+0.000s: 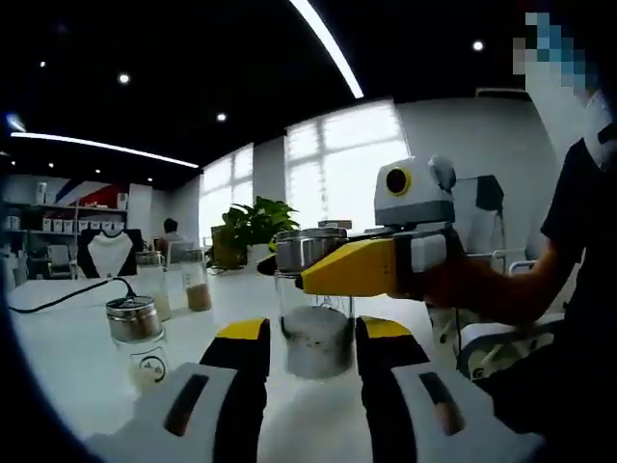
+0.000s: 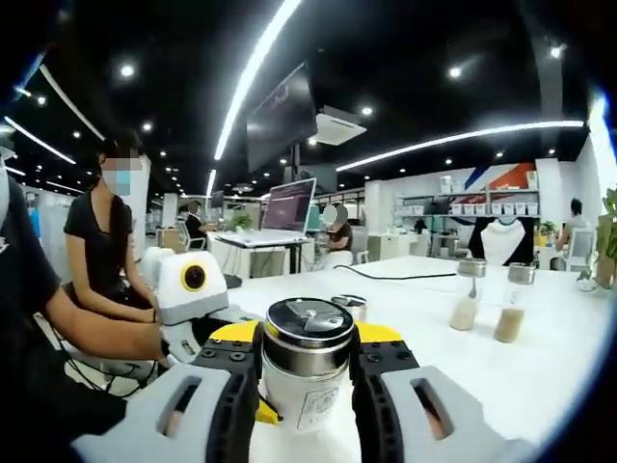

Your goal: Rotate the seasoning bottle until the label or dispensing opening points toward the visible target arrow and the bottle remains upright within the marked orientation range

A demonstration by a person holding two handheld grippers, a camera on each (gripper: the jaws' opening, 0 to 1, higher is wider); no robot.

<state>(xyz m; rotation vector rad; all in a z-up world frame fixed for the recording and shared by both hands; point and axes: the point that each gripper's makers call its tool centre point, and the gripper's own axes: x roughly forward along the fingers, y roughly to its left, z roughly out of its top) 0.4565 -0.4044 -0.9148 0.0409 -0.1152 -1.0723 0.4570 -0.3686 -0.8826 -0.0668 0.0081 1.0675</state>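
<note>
Glass and steel-capped, the seasoning bottle is standing upright on the white table, the right gripper clenching its neck under the lid. Opposite, the left gripper is flanking the base, jaws spread wide, contact unclear.

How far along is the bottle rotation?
Done: both grippers are on the seasoning bottle, which stands upright on the white table. In hand: the right gripper fingers clamp its metal cap, and the left gripper brackets the glass body. Left: the turn itself; a label faces the right gripper view, but no target arrow is visible, so alignment can't be judged.
</note>
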